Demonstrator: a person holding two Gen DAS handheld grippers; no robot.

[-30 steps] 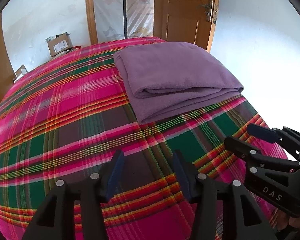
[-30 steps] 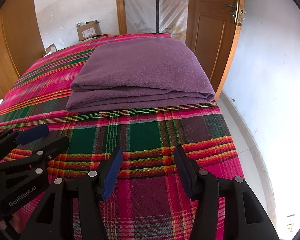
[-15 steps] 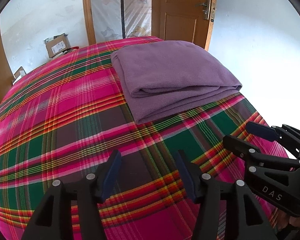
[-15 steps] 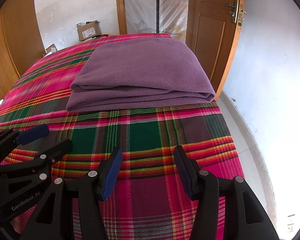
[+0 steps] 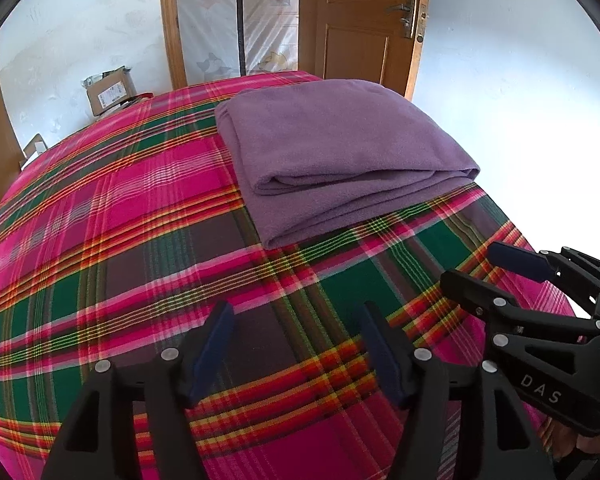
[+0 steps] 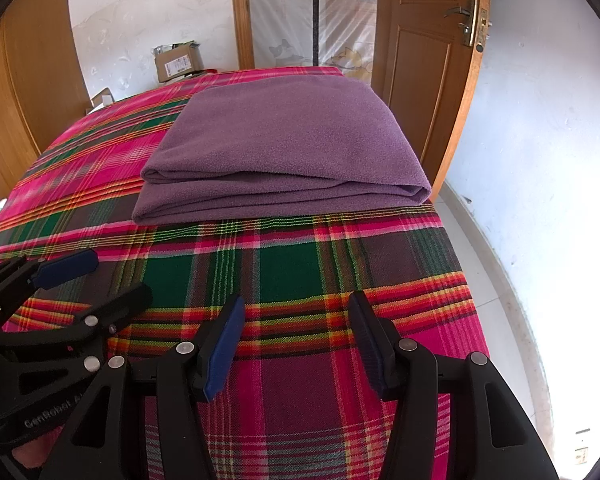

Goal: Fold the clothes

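A purple fleece cloth (image 5: 340, 148) (image 6: 288, 148) lies folded in several layers on the far right part of a plaid bed cover (image 5: 120, 240) (image 6: 300, 264). My left gripper (image 5: 296, 320) hovers over the cover in front of the cloth, open, with nothing between its blue pads. My right gripper (image 6: 296, 316) hangs beside it, also open and empty. Each gripper shows in the other's view: the right gripper (image 5: 480, 268) at the lower right of the left wrist view, the left gripper (image 6: 112, 276) at the lower left of the right wrist view.
A wooden door (image 6: 424, 64) stands ajar past the bed's far right corner. A cardboard box (image 5: 110, 90) sits against the white wall behind the bed. A plastic-covered panel (image 5: 240, 16) stands at the back. White floor (image 6: 512, 320) runs along the bed's right edge.
The left wrist view drifted slightly, the cloth sliding a little left in the picture. Both grippers stay open, the cloth lies unmoved.
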